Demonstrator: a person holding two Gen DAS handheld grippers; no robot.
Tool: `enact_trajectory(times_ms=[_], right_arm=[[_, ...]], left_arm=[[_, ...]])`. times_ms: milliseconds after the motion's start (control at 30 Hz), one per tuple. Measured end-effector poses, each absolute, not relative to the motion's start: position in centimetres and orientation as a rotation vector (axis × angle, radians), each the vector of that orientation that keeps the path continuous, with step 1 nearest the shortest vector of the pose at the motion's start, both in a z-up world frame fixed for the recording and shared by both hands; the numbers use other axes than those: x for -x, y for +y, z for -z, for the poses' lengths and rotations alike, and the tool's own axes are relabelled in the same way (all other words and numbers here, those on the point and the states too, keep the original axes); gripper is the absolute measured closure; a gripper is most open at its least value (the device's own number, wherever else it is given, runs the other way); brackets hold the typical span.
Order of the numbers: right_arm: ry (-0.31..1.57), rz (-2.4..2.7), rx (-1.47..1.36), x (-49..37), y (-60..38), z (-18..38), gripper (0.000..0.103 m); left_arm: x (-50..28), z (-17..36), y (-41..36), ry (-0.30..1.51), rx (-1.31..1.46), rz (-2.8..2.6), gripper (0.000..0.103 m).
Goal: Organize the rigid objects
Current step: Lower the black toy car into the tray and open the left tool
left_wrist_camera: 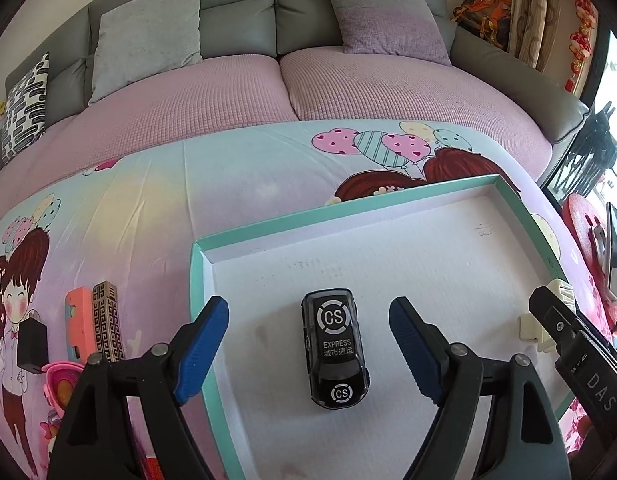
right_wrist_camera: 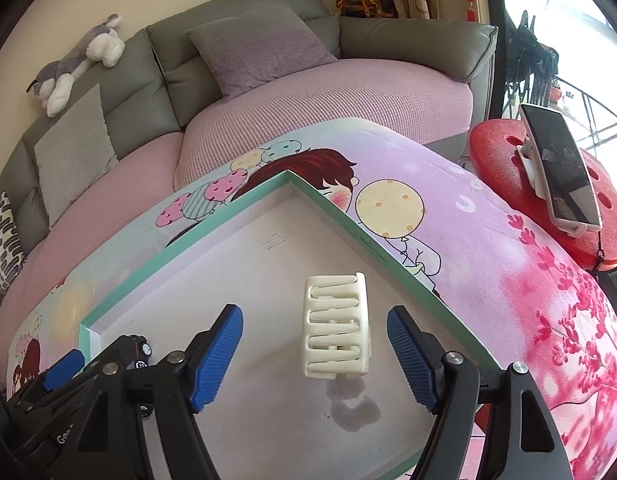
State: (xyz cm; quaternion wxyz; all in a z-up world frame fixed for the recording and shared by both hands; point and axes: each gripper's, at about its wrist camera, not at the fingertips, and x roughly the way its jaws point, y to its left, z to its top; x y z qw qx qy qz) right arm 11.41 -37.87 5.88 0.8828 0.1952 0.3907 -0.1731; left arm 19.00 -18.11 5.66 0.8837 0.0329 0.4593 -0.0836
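So far two things lie in the tray [left_wrist_camera: 244, 236]: the toy car [left_wrist_camera: 334, 354] between the spread jaws of the left gripper [left_wrist_camera: 308, 350], untouched, and the hair clip [right_wrist_camera: 335, 326] between the spread jaws of the right gripper [right_wrist_camera: 314, 354]. Left of the left jaws, several items [left_wrist_camera: 104, 326] remain outside, probably next.

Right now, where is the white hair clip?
The white hair clip lies in the teal-rimmed box, between the right gripper's open jaws, near the box's right wall.
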Motion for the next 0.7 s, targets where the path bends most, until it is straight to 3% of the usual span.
enact_trajectory(times_ms=[500, 567, 700], right_arm=[[0.813, 0.314, -0.381, -11.9, -35.8, -6.5, 0.025], [0.809, 0.313, -0.370, -11.9, -35.5, -6.7, 0.025], [0.805, 0.299, -0.363, -12.0, -34.8, -7.0, 0.025]], left_arm=[[-18.0, -6.4, -12.3, 0.932, 0.121, 0.158, 0.019], [-17.9, -6.7, -11.1, 0.927, 0.157, 0.158, 0.014], [-17.4, -7.4, -8.9, 0.897, 0.224, 0.149, 0.014]])
